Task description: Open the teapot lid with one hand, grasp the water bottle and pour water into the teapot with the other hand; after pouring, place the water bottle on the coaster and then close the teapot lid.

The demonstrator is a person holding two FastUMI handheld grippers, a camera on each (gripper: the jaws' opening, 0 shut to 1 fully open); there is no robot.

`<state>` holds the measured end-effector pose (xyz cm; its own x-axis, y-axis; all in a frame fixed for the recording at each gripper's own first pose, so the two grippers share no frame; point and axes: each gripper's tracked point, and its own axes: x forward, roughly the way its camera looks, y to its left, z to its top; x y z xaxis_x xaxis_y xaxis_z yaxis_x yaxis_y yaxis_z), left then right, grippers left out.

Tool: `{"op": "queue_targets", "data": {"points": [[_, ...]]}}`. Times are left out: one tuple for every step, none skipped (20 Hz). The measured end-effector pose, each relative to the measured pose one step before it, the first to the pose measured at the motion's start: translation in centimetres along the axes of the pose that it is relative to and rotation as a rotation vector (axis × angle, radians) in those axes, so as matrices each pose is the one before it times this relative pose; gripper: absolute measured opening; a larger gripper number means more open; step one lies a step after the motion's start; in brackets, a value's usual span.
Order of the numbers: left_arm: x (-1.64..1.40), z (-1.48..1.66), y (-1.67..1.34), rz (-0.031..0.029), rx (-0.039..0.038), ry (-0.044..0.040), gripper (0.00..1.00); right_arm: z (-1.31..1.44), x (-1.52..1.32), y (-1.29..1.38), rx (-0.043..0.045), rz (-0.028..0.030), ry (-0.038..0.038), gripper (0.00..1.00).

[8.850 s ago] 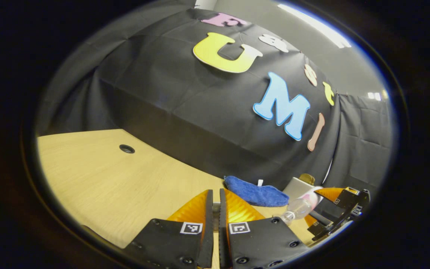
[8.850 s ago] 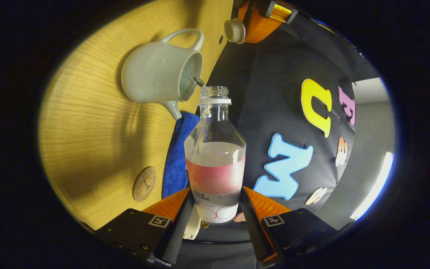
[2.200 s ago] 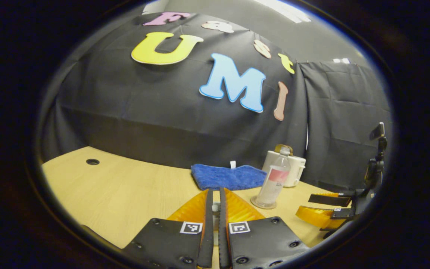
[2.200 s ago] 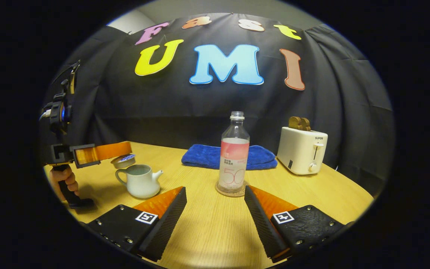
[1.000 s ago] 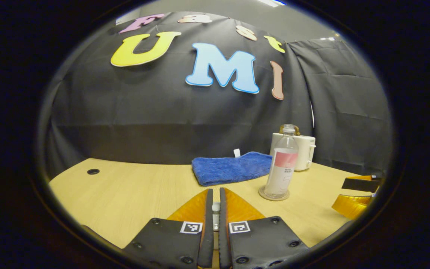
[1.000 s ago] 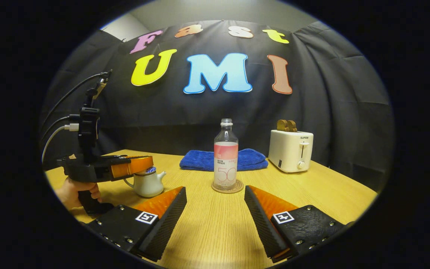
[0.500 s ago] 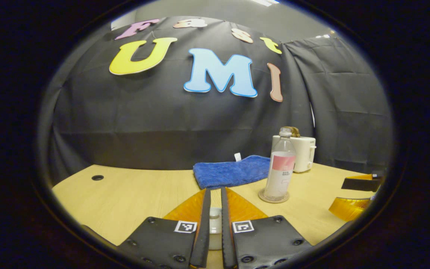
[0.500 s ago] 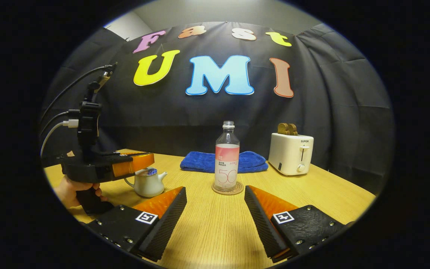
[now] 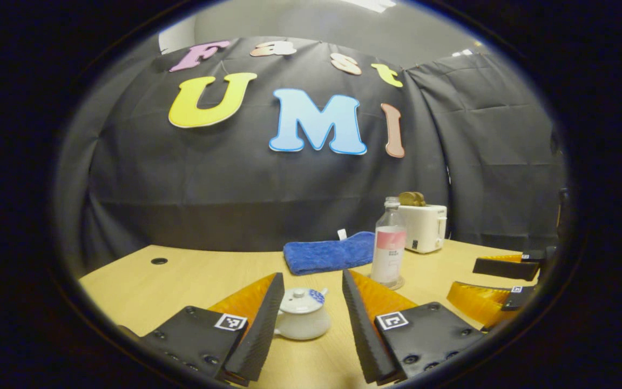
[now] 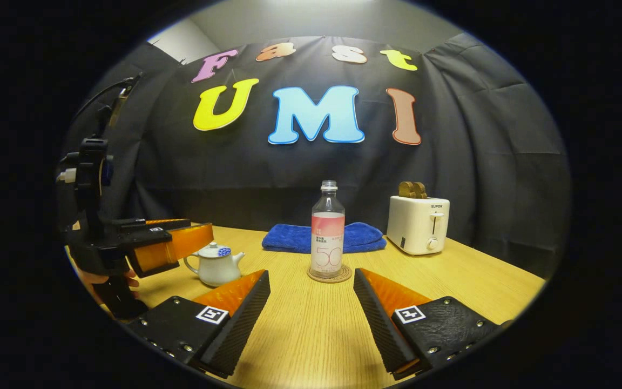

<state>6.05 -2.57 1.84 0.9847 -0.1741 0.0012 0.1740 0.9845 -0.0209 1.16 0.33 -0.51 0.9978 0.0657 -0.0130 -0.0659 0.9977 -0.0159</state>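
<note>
Partly hidden between our left tongs (image 9: 311,302), whose fingers stand spread apart, the white teapot (image 9: 300,321) sits on the worktop (image 9: 192,281) with its lid (image 9: 301,295) on, free of both fingers. From the right gripper view we see its spout pointing toward the water bottle (image 10: 328,232), which stands upright on the round coaster (image 10: 330,274), its long axis vertical. Our right tongs (image 10: 311,308) gape wide, holding nothing. Behind lie a blue cloth (image 10: 295,237) and a toaster (image 10: 418,224); a hand (image 10: 103,281) grips the left tongs' handle, mostly hidden.
</note>
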Motion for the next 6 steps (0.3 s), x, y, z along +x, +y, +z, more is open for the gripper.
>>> {"op": "queue_targets", "data": {"points": [[-0.866, -0.295, -0.189, 0.00414, 0.01128, -0.00119, 0.77, 0.167, -0.525, 0.214, 0.00247, 0.00472, -0.00578, 0.96], [-0.994, -0.468, -0.110, 0.00791, 0.01183, 0.00253, 0.81, -0.075, -0.480, 0.011, 0.00181, 0.00226, -0.00215, 0.96], [-0.816, -0.506, -0.119, 0.00451, 0.00641, 0.00625, 0.81, -0.019, -0.409, 0.005, 0.00370, 0.00247, -0.00037, 0.96], [-0.769, -0.641, -0.136, 0.00711, 0.00314, 0.00836, 0.81, -0.079, -0.370, -0.007, 0.00130, 0.00269, 0.00283, 0.96], [-0.963, 0.027, -0.069, 0.01303, 0.00389, 0.00394, 0.82, 0.005, -0.434, -0.031, -0.00040, -0.00153, 0.00041, 0.96], [-0.678, 0.318, 0.017, 0.00939, 0.00184, -0.02122, 0.84, 0.021, -0.400, -0.118, 0.00141, -0.00281, -0.00512, 0.96]]}}
